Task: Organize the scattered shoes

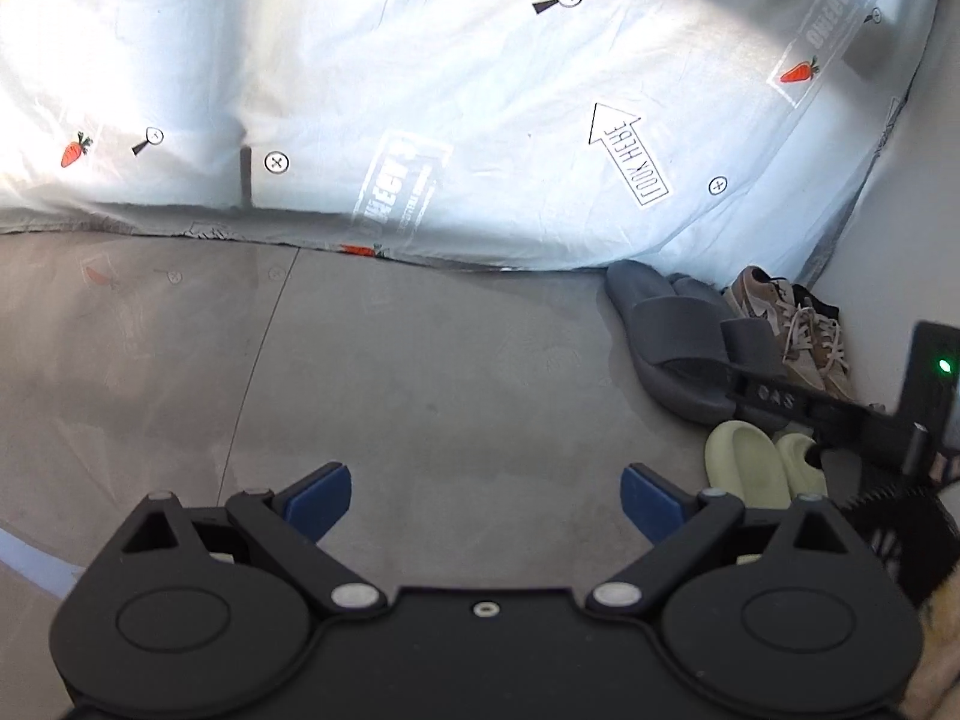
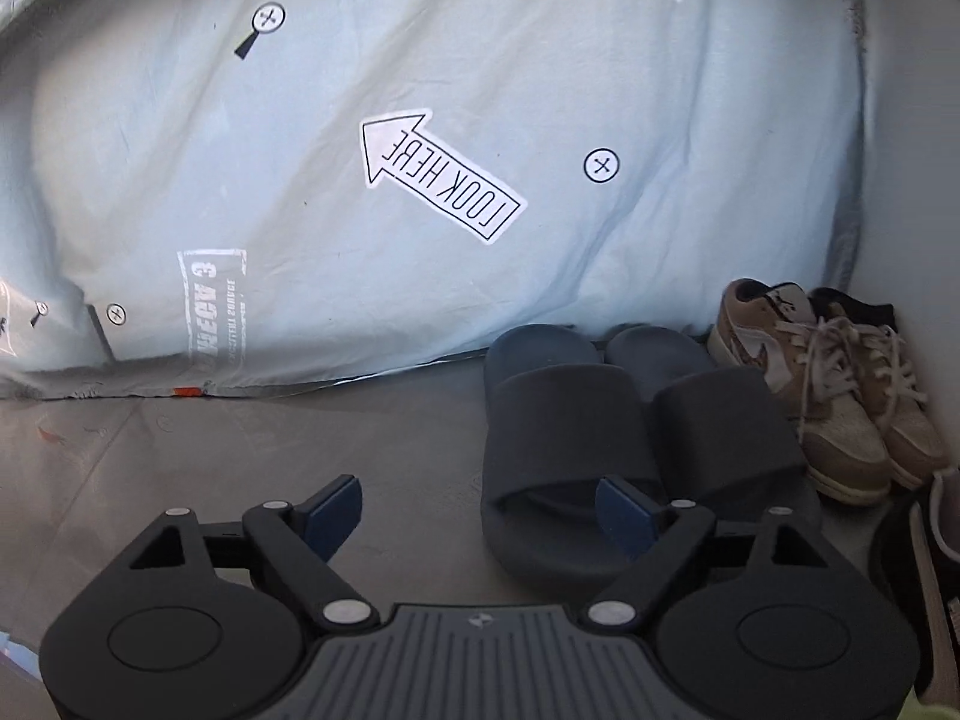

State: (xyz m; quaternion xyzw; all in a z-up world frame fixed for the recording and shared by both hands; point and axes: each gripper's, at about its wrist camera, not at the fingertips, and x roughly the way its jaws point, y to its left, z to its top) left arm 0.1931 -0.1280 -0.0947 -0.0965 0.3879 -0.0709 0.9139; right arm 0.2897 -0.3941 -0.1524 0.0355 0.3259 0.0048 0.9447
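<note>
- The left gripper (image 1: 486, 501), a black two-finger tool with blue pads, is hovering over bare grey floor (image 1: 390, 372) with its jaws standing wide apart and nothing between them.
- The right gripper (image 2: 480, 513), also black with blue pads, is standing wide open and gripping nothing; in its own view its right pad is overlapping the toe end of the nearer slide, and whether it is touching cannot be told.
- A pair of dark grey rubber slide sandals (image 2: 564, 420) is lying side by side on the floor, heels against the hanging bedsheet.
- A pair of tan and beige lace-up sneakers (image 2: 840, 396) is sitting just beside the slides, in the corner by the white wall (image 2: 924, 180).
- A pair of pale yellow-green foam clogs (image 1: 762, 462) is resting near the slides, on their nearer side in the left view.
- A pale blue printed bedsheet (image 2: 420, 60), showing carrots and a "LOOK HERE" arrow, is draping down to the floor behind the shoes.
</note>
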